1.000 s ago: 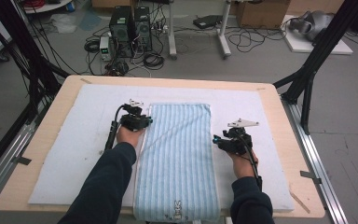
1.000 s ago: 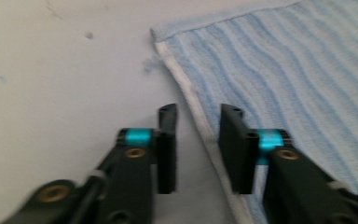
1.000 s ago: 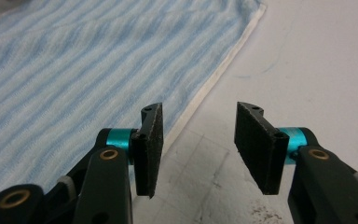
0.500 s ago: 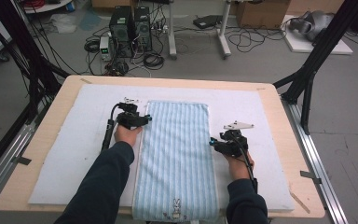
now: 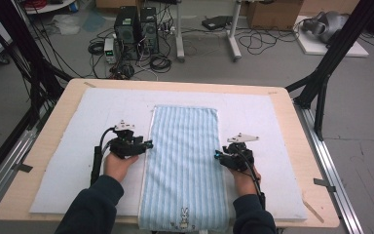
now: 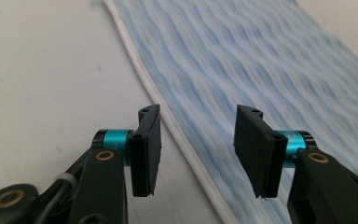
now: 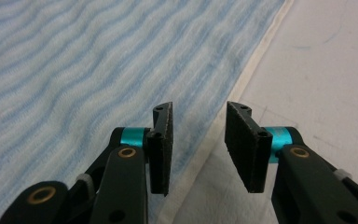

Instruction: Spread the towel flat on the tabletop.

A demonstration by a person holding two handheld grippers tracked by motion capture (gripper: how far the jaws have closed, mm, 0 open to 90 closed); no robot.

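One blue striped towel point(image 5: 185, 161), rabbit motif point(image 5: 183, 218) (no legible writing); white mat point(image 5: 68, 161)

Towel point(image 5: 184, 161) — pale blue stripes, white hem.

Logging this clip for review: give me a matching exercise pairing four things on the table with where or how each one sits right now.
Things:
1. blue striped towel
2. left hand-held gripper
3. right hand-held gripper
4. rabbit emblem

Places or states:
A. jaws apart over the towel's right hem
B. at the towel's near end
C. lying flat down the middle of the white mat
D. jaws apart over the towel's left hem

Pairs: 1-C, 2-D, 3-A, 4-B
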